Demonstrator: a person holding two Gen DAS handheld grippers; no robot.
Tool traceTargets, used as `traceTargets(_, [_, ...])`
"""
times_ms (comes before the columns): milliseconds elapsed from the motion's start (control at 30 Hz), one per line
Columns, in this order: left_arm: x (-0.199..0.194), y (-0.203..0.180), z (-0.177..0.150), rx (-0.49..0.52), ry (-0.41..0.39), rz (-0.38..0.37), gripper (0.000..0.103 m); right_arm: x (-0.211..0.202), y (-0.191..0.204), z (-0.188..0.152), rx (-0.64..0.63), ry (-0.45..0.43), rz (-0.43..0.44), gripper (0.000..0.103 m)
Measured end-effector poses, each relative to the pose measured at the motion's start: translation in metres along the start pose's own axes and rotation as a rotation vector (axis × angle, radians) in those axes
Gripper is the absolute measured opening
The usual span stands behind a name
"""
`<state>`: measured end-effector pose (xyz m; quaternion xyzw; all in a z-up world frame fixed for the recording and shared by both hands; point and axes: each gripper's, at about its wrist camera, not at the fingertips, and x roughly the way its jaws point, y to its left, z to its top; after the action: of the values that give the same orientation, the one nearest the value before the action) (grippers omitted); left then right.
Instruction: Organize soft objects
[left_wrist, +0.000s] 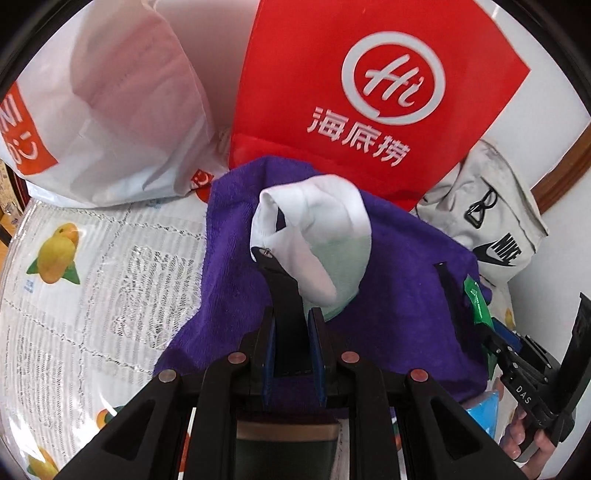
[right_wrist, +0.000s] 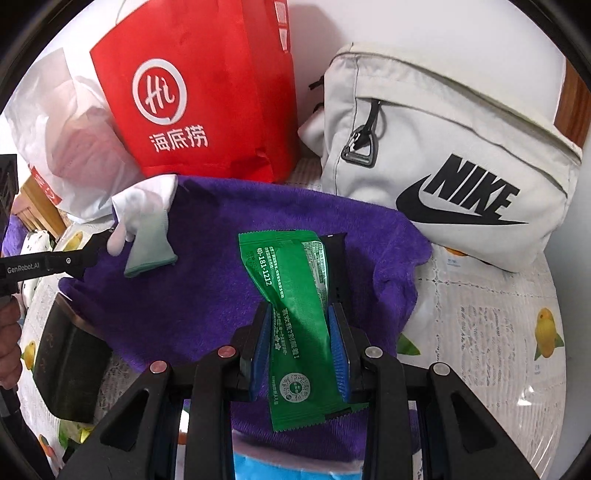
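A white sock with a pale green toe (left_wrist: 317, 229) hangs from my left gripper (left_wrist: 271, 254), which is shut on its cuff, over a purple towel (left_wrist: 406, 302) spread on the table. In the right wrist view the sock (right_wrist: 147, 236) dangles at the left from the left gripper (right_wrist: 109, 238). My right gripper (right_wrist: 306, 247) is shut on a green foil packet (right_wrist: 295, 295) that stands upright between its blue pads, above the towel (right_wrist: 192, 288). From the left wrist, the right gripper (left_wrist: 465, 288) shows at the right edge with the packet (left_wrist: 478, 301).
Behind the towel stand a white plastic bag (left_wrist: 122, 110), a red shopping bag (left_wrist: 303, 81) and a grey Nike backpack (right_wrist: 443, 147). A fruit-print tablecloth (right_wrist: 498, 332) covers the table. A black slab (right_wrist: 70, 358) lies at left; something blue (right_wrist: 258, 465) peeks from under the towel.
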<state>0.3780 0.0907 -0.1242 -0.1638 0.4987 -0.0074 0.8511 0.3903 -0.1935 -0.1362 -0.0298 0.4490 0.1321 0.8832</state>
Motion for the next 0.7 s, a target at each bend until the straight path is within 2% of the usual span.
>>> traceTargets(400, [0.024,-0.001,-0.001,-0.004,0.059,-0.007,0.017,0.031,-0.002,0.004,0.025,0.089,0.02,0.031])
traceTargets(700, [0.036,-0.013,-0.002,0.006,0.086,-0.019,0.017,0.037,-0.007,0.005,0.032,0.13,0.023,0.038])
